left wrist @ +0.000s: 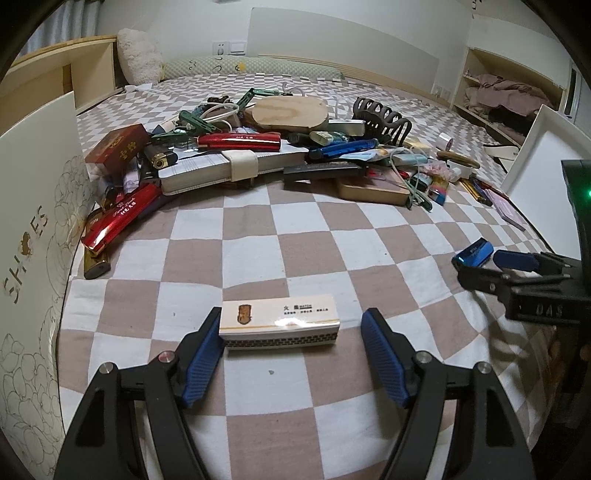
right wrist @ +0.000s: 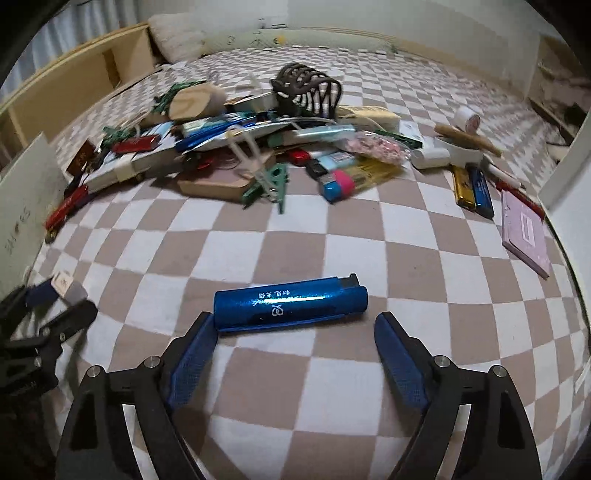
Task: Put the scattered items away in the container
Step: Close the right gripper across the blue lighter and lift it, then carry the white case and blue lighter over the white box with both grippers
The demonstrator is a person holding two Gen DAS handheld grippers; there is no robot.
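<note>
Checkered bed [left wrist: 280, 229], white wall [left wrist: 192, 22], wooden shelving [left wrist: 476, 74]

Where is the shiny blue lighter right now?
In the right wrist view, the blue lighter lies flat on the checkered bedsheet, between the open right gripper fingers, apart from the clutter pile behind it.

The shoe box [left wrist: 33, 221] is cut off by the left wrist view's left edge, and in the right wrist view its lettering blurs beyond reading. Beside it, a gold lighter [left wrist: 96, 266] lies partly under a red one [left wrist: 122, 218]. Well right of the shoe box, a white lid [left wrist: 546, 155] runs out of frame. The left gripper [right wrist: 55, 295] smears with motion blur at the right wrist view's edge.
</note>
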